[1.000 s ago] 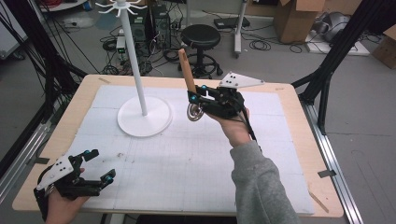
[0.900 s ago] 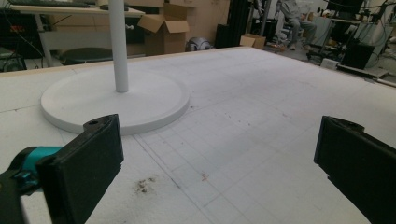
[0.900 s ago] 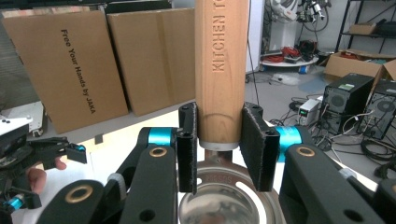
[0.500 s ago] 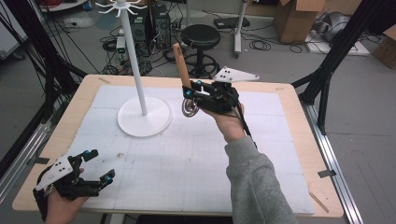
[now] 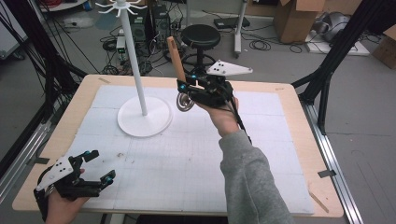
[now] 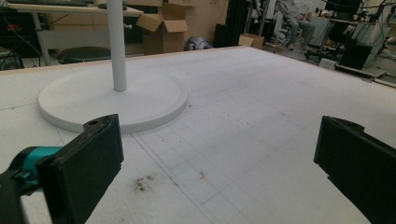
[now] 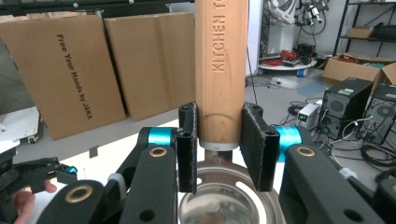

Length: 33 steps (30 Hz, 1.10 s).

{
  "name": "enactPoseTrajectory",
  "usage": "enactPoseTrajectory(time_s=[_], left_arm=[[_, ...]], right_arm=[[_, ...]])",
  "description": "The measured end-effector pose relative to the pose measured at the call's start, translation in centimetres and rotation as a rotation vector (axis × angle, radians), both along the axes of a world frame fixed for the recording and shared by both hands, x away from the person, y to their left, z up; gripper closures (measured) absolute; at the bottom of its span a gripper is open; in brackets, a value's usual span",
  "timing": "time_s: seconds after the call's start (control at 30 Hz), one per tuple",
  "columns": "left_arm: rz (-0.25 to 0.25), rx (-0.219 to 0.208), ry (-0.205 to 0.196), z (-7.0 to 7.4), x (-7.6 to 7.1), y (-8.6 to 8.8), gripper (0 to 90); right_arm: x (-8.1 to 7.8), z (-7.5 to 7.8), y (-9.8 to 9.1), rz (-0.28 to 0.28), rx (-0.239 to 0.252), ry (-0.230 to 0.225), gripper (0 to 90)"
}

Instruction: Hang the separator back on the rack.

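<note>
Wooden handle [image 7: 219, 70], shiny metal bowl [image 7: 229, 203]

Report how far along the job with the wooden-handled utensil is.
Done: the right gripper is shut on the wooden-handled utensil, off the table, handle up and metal bowl hanging low. In hand: it is held beside the white stand, below the hooks. Left, probably: hanging it on a hook; none carries anything yet. The left gripper rests open at the near edge.

The right hand-held gripper [image 5: 187, 89] has drifted a bit up and back toward the white stand [image 5: 140, 93], taking the wooden-handled strainer [image 5: 180, 70] along, so its handle sits closer to the pole now.
</note>
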<state>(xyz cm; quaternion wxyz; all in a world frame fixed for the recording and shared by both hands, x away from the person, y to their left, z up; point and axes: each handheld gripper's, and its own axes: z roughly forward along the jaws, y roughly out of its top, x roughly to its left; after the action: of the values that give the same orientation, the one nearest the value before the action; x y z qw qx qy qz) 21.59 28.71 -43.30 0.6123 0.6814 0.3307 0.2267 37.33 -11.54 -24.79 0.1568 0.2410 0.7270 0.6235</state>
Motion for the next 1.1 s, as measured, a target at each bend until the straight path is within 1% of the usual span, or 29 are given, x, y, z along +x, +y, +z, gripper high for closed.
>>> enactPoseTrajectory(time_s=[0.33, 0.4, 0.53, 0.67, 0.7, 0.87, 1.1], left_arm=[[0.004, -0.004, 0.002, 0.0, 0.0, 0.1, 1.8], [0.004, -0.004, 0.002, -0.1, 0.0, 0.1, 1.8], [0.003, -0.001, 0.004, -0.1, 0.1, 0.1, 1.8], [0.001, -0.003, 0.005, -0.1, 0.1, 0.1, 1.8], [0.001, -0.002, 0.004, -0.1, 0.1, 0.2, 1.8], [0.001, -0.002, 0.002, 0.0, 0.3, 0.1, 1.8], [0.006, -0.004, 0.000, 0.0, 0.5, 0.2, 1.8]], right_arm=[[0.5, 0.4, 1.2, 0.002, 0.002, -0.010, 69.4], [0.6, 0.7, 1.4, 0.003, -0.005, -0.011, 69.4], [0.8, 1.2, 1.8, -0.001, 0.003, -0.021, 69.4], [1.1, 1.4, 2.0, -0.006, 0.006, -0.019, 69.4], [1.1, 1.5, 2.1, -0.009, 0.005, -0.014, 69.5], [1.4, 2.1, 2.5, -0.019, -0.006, -0.018, 69.4], [1.5, 2.7, 3.1, -0.014, -0.005, -0.028, 69.4]])
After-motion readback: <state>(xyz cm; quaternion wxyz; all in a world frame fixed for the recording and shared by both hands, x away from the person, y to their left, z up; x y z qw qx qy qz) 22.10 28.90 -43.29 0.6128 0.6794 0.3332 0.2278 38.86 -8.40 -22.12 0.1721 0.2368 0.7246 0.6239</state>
